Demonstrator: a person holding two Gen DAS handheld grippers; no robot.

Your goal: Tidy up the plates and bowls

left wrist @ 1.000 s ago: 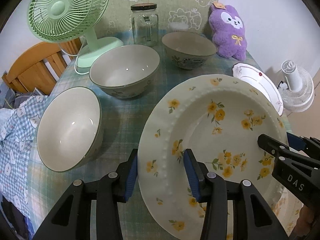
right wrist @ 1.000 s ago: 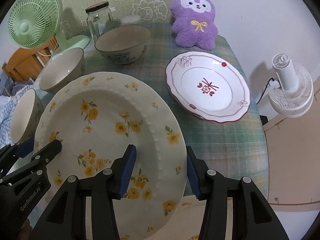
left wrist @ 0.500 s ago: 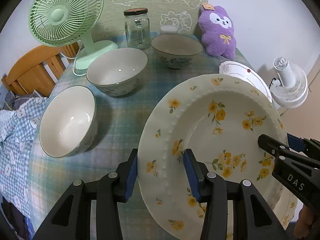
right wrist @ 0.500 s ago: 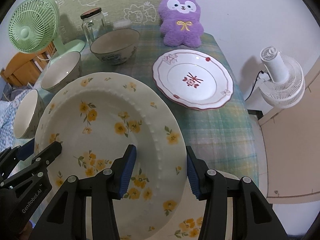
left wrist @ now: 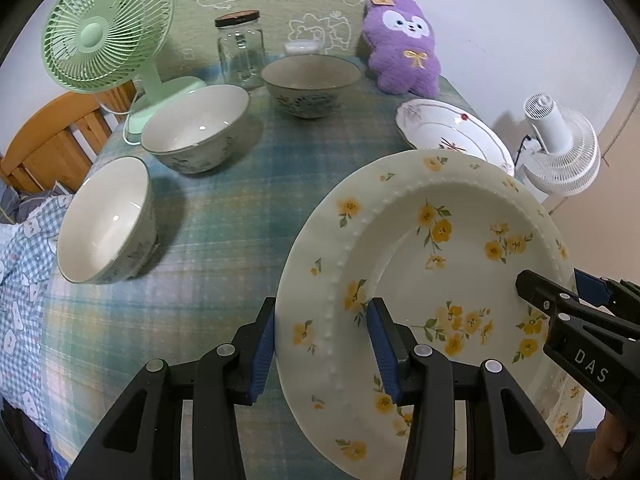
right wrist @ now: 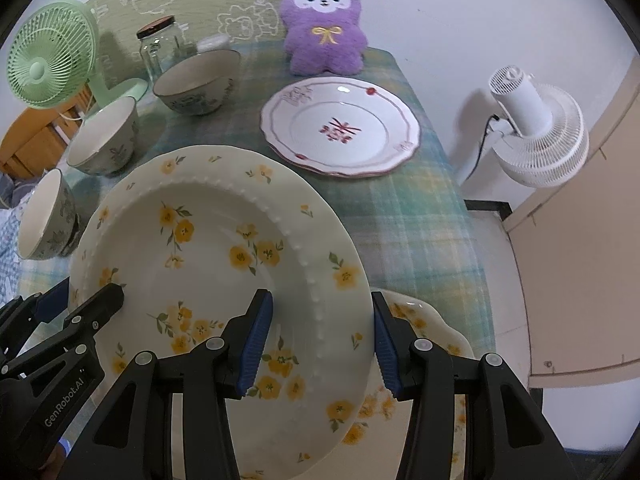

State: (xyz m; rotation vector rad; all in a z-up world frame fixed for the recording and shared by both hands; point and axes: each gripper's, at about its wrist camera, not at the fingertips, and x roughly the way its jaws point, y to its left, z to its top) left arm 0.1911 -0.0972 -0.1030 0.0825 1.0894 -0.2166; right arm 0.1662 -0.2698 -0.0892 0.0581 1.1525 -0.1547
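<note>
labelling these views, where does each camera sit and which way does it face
Left wrist: on the left tongs, looking down at the yellow-flowered plate whose left rim they clamp; the right tongs show at right.
Right wrist: on the right tongs, clamping the plate's right rim; the left tongs show at left.
Shared: plate, three bowls, purple plush.

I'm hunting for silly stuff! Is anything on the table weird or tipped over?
Yes: the nearest bowl lies tipped on its side, its opening facing sideways, while the other two bowls stand upright. Nothing is spilled or broken.
</note>
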